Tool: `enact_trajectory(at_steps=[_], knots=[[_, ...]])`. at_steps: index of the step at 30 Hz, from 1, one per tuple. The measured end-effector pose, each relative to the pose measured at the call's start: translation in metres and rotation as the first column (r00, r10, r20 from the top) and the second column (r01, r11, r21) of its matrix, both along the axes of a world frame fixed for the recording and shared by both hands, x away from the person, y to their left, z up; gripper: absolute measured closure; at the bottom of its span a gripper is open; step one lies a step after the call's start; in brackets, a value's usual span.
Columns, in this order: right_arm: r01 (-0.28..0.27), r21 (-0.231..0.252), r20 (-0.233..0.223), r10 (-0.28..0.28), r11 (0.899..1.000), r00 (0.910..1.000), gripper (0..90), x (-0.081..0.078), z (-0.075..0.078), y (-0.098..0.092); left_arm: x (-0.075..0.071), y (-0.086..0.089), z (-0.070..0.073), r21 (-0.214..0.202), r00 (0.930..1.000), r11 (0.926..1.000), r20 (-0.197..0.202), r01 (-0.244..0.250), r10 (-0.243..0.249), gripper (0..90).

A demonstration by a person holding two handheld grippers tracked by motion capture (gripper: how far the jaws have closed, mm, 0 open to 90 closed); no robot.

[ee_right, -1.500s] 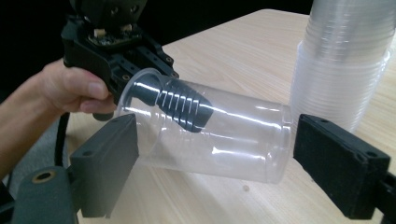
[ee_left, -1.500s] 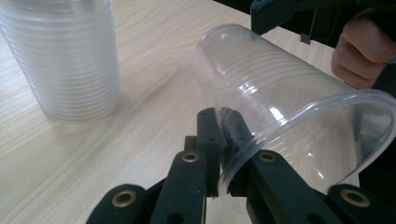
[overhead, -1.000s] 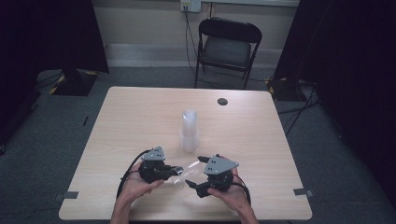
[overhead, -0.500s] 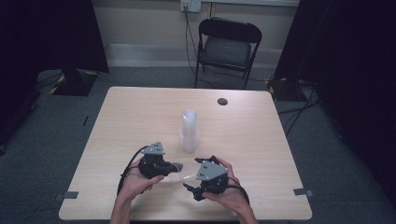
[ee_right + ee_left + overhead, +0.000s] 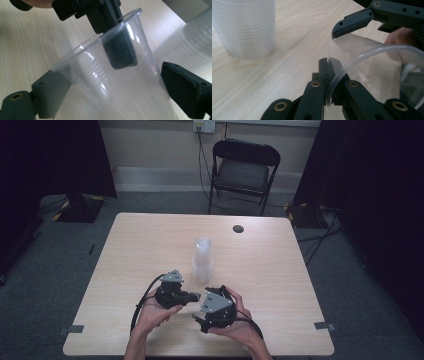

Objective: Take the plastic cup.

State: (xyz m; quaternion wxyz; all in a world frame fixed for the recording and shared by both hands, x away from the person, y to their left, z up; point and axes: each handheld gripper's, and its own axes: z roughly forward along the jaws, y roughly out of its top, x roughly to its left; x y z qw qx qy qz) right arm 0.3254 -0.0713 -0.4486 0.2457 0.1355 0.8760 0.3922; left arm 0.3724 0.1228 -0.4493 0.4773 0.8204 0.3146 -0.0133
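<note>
I've got the cup stack [image 5: 202, 261] standing just beyond both grippers, blocking the way straight ahead; left and right of that stack the table [image 5: 280, 270] lies bare, wide room to pass.

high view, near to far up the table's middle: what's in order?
right gripper → left gripper, shut on the rim of the clear cup → stack of clear cups → dark round disc → folding chair
</note>
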Motion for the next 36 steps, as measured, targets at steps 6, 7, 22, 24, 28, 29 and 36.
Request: enact_trajectory(at_steps=[6,7,22,24,28,29,36], knots=[[-0.004,-0.002,0.011,0.004,1.0,0.9999,13.4,-0.001,0.0,0.001,0.001,-0.009,0.003,0.005,0.9994,0.9994,-0.009,0.033,-0.033,89.1],[-0.006,0.0,0.018,0.006,1.0,0.9998,14.0,-0.002,0.0,0.002,0.001,-0.01,0.004,0.005,0.9994,0.9994,-0.009,0.033,-0.033,89.1],[-0.022,0.039,0.071,0.02,0.999,0.9973,25.6,-0.006,0.006,0.008,0.002,-0.01,0.002,0.055,0.9982,0.9984,-0.058,-0.008,0.011,86.8],[-0.028,0.037,0.077,0.025,0.999,0.9967,26.0,-0.006,0.007,0.008,0.001,-0.01,0.004,0.052,0.998,0.9986,-0.062,-0.012,0.016,86.9],[-0.028,0.045,0.085,0.024,0.999,0.9961,28.3,-0.007,0.009,0.007,0.003,-0.009,0.004,0.035,0.9971,0.9993,-0.074,-0.014,0.016,87.2],[-0.027,0.044,0.092,0.023,0.999,0.9955,28.6,-0.007,0.008,0.007,0.003,-0.009,0.003,0.033,0.997,0.9993,-0.075,-0.017,0.02,87.1],[-0.021,0.077,0.08,0.015,0.997,0.9967,29.6,-0.005,0.008,0.003,0.003,-0.01,0.003,0.014,0.9964,0.9993,-0.077,-0.036,0.037,85.3]])
